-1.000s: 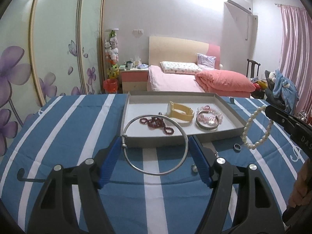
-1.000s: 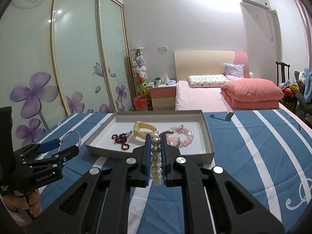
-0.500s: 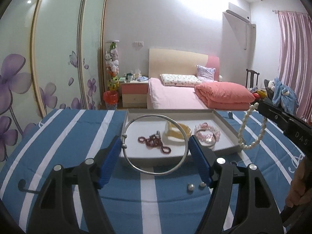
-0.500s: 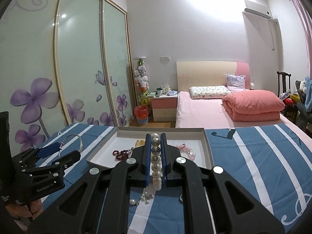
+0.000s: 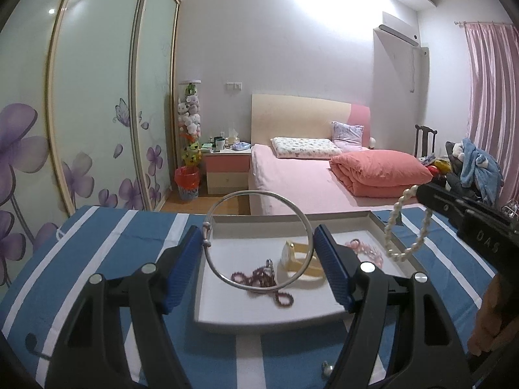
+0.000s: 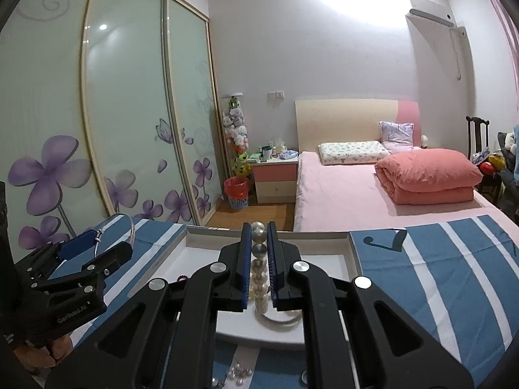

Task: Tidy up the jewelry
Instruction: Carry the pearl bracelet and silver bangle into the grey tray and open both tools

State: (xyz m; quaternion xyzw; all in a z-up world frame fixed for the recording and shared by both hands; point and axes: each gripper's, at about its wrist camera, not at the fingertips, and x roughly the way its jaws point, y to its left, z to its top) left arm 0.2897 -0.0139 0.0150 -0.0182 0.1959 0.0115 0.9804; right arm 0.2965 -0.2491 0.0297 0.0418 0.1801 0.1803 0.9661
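Silver bangle (image 5: 258, 240) clamped btwn left tool (image 5: 258, 246), seemingly above tray (image 5: 272, 319).

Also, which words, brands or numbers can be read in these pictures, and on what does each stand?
"DAS": white letters on the side of the right tool, seemingly cut off.
White print on the left tool: too blurred to read.
No other text is legible.

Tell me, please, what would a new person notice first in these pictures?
First, the two pieces of jewelry held up in the air: a silver bangle across the left gripper, and a pearl bracelet clamped in the right gripper. Below them, a shallow tray on the blue striped cloth holds a yellow watch and bead bracelets.
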